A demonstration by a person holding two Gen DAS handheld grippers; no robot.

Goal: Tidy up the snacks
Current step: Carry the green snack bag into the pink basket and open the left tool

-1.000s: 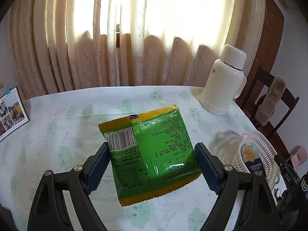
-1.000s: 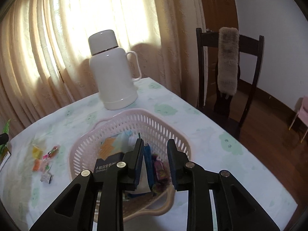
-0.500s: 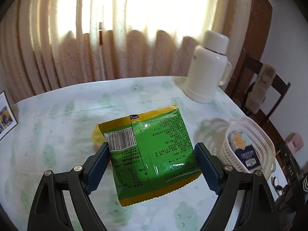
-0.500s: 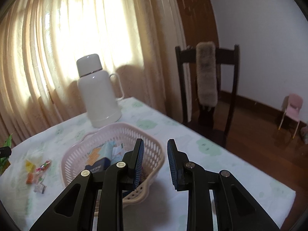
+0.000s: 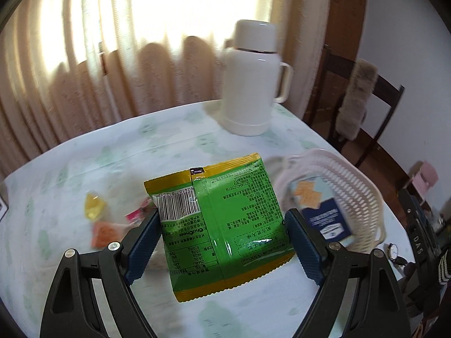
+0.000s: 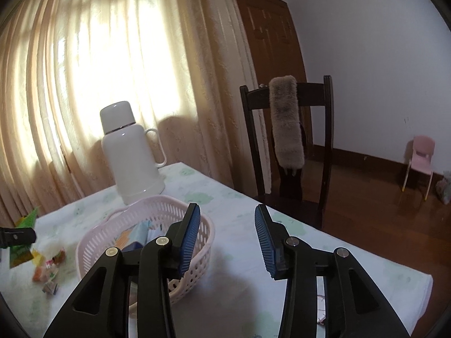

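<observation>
My left gripper is shut on a green and yellow snack bag, held flat above the table, just left of the pink basket. The basket holds a blue box and other packets. Small wrapped candies lie on the tablecloth to the left. My right gripper is open and empty, raised above the table to the right of the basket. The green bag and candies show at the far left of the right wrist view.
A white thermos stands at the back of the table; it also shows in the right wrist view. A dark chair with a furry cover stands by the table's right edge. Curtains hang behind. A small pink chair stands on the floor.
My left gripper has carried the green bag to the right toward the basket. My right gripper has lifted away from the basket and opened wider.
</observation>
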